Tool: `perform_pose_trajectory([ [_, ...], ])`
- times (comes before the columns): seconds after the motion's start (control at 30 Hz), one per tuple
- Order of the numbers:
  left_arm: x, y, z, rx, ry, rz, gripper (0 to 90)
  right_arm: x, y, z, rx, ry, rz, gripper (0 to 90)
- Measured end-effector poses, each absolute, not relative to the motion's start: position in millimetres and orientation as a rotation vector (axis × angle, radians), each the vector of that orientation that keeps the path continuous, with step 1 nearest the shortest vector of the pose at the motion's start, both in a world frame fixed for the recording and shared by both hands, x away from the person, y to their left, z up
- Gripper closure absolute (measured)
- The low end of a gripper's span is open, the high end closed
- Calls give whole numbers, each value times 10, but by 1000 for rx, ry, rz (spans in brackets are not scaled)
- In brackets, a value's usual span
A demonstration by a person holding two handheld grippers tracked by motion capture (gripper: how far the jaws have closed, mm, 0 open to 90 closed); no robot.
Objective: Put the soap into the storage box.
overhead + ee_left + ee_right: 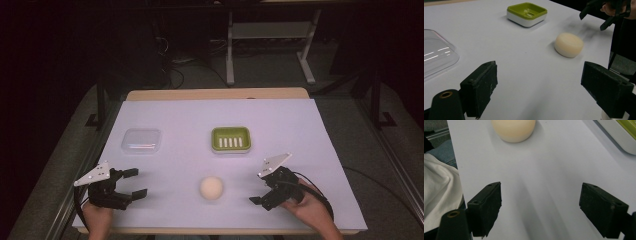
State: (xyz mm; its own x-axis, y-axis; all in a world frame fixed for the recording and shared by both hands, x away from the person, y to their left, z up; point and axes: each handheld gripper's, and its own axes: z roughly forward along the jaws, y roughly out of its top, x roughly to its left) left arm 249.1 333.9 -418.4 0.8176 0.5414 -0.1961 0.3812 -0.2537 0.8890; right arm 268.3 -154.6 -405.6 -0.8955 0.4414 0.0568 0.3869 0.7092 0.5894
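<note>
A round cream soap bar (211, 188) (569, 44) (513, 128) lies on the white table cover near the front middle. Behind it stands a green and white soap dish (230, 139) (527, 14) (624, 135). A clear plastic lid (142, 141) (436, 55) rests at the left. My left gripper (135, 183) (539, 92) is open at the front left, jaws pointing right toward the soap. My right gripper (262, 192) (540, 212) is open at the front right, jaws facing the soap, nothing between them.
The white cover (220, 120) lies on a wooden table whose far edge (215, 94) shows. Metal frame legs (230, 55) stand on the floor beyond. A person's white garment and jeans (439, 185) sit by the near edge.
</note>
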Motion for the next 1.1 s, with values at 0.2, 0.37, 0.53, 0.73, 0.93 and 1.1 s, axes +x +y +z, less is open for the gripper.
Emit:
perform_pose_trajectory([
  [0.2, 2493, 3333, -4190, 1877, 692, 172, 131, 2726, -1440, -4049, 645, 2835, 936, 182],
  [0.37, 2491, 3332, -4187, 1877, 696, 176, 130, 2760, -1368, -4004, 609, 2844, 950, 188],
  [0.53, 2488, 3331, -4188, 1876, 695, 176, 130, 2776, -1313, -3979, 608, 2857, 947, 179],
  [0.73, 2488, 3335, -4186, 1875, 698, 177, 131, 2820, -1224, -3964, 568, 2867, 939, 172],
  [0.93, 2483, 3338, -4179, 1867, 703, 179, 130, 2848, -1150, -3921, 542, 2866, 956, 166],
  [1.1, 2484, 3349, -4177, 1872, 703, 184, 130, 2877, -1092, -3881, 525, 2859, 956, 165],
])
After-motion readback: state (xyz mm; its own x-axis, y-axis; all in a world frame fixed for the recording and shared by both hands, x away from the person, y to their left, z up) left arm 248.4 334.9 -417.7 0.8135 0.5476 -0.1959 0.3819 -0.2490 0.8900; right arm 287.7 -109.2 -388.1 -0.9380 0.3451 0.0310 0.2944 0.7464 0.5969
